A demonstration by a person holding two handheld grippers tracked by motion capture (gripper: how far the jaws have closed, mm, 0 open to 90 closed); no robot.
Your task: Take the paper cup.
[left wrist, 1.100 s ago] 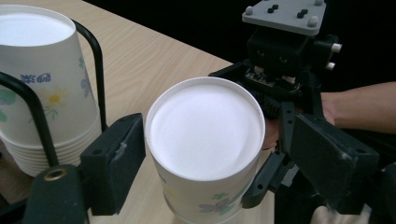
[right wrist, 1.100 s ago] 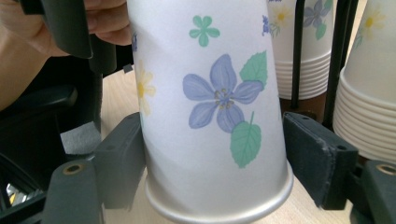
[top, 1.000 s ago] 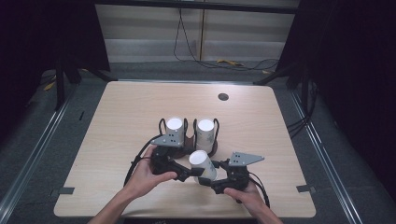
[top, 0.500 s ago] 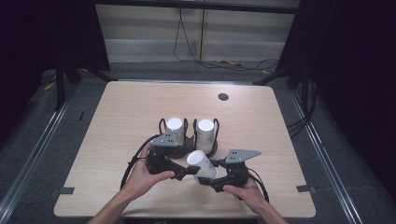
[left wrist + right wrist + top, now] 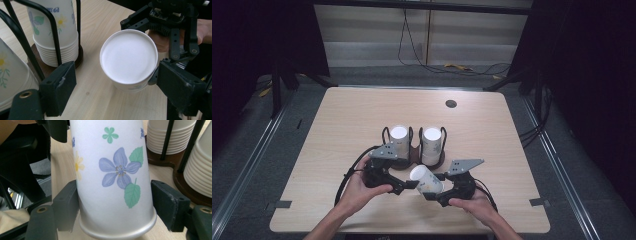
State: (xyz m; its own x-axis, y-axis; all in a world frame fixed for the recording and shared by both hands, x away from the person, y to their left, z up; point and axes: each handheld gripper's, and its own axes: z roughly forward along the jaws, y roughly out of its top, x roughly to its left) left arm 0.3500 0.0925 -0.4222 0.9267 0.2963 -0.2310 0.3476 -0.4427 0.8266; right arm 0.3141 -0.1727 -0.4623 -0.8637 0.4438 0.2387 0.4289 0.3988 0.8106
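Observation:
A paper cup (image 5: 426, 179) printed with flowers lies tilted above the table near the front edge, its white closed base (image 5: 128, 56) facing the left gripper view. My right gripper (image 5: 115, 202) grips the cup's wall (image 5: 112, 170) near the rim. Its jaws have just been closing and both pads now press on the cup. My left gripper (image 5: 408, 186) stands open around the base end. One of its jaws touches the cup and the other stands clear of it. A hand holds each gripper.
Two stacks of matching cups (image 5: 400, 137) (image 5: 432, 141) stand upside down in black wire holders on a dark round base (image 5: 413, 159) just behind the grippers. A small dark disc (image 5: 451, 103) sits on the far right of the table (image 5: 337, 125).

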